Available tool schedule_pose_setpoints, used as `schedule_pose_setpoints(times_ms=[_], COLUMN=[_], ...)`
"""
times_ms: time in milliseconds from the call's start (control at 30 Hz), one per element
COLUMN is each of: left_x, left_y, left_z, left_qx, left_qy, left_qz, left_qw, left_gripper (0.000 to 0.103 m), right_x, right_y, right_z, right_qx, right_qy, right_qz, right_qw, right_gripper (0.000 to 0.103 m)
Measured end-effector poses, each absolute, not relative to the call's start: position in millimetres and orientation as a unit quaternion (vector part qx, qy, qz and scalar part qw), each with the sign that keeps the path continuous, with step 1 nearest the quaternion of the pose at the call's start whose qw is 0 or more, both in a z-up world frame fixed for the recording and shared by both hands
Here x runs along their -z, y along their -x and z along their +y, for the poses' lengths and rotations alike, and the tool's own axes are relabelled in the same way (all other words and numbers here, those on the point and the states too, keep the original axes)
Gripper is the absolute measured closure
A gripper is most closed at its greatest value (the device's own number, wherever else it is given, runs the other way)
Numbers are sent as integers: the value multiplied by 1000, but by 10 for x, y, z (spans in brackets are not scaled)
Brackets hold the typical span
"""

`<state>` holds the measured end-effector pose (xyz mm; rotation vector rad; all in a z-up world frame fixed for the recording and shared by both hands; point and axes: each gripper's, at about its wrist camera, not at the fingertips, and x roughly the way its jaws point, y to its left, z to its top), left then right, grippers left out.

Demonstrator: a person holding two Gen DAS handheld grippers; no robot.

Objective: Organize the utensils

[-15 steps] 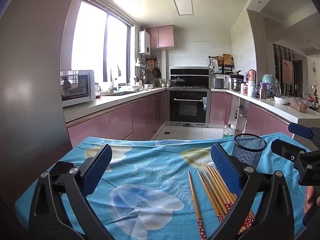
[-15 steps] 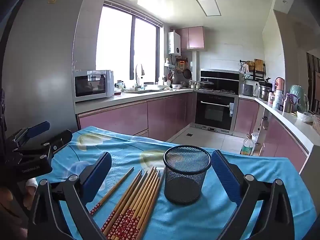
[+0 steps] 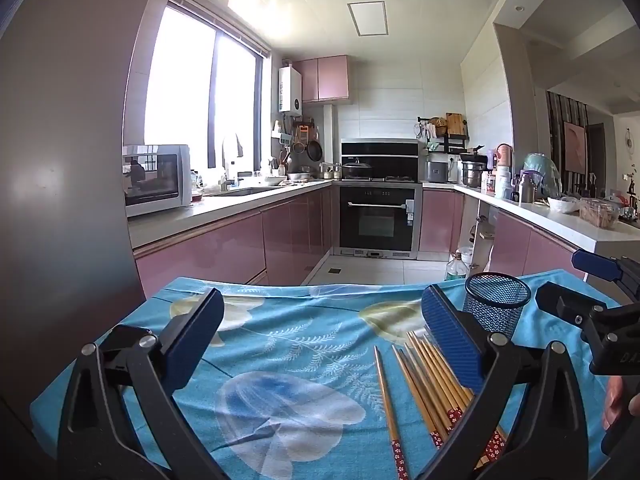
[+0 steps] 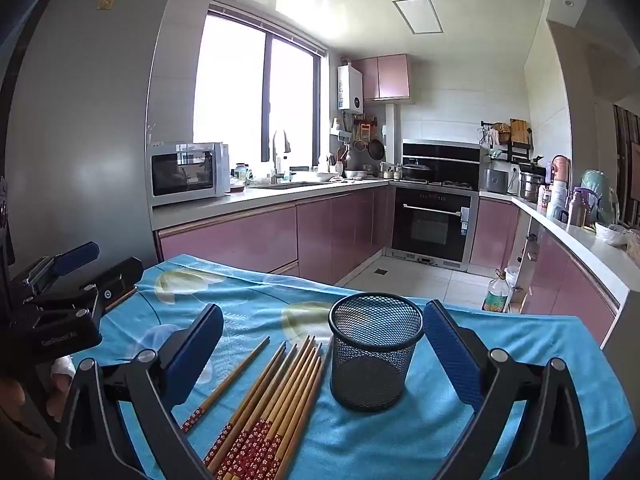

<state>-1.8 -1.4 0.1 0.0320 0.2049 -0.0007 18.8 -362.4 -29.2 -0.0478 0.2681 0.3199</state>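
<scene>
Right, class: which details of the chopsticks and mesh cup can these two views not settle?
- Chopsticks: exact count; they overlap, and the right wrist view's bottom edge cuts their patterned ends.
- Chopsticks, left wrist view: the left gripper's finger covers part of the bundle.
- Mesh cup: floor too dark to judge whether empty.

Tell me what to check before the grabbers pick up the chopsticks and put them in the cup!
1. Left gripper open: ok.
2. Right gripper open: ok.
3. Mesh cup upright on the blue cloth: ok.
4. Mesh cup empty: ok, nothing shows inside.
5. Chopsticks flat, beside the cup: ok.
6. One chopstick lies apart from the bundle: not ok, needs its own grab.
</scene>
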Motion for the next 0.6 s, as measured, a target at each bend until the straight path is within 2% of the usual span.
schedule_pose_setpoints(times_ms=[600], left_x=[-18], left_y=[27], left_z=[-14], left_qx=[0], left_qy=[-15], left_qz=[100], left_qw=[995], left_gripper=[6], right_x=[303], right_y=[-189], right_z=[-3646], right_qx=[-162], right_qy=[23], right_qz=[134], right_qw=[977], right_gripper=[6])
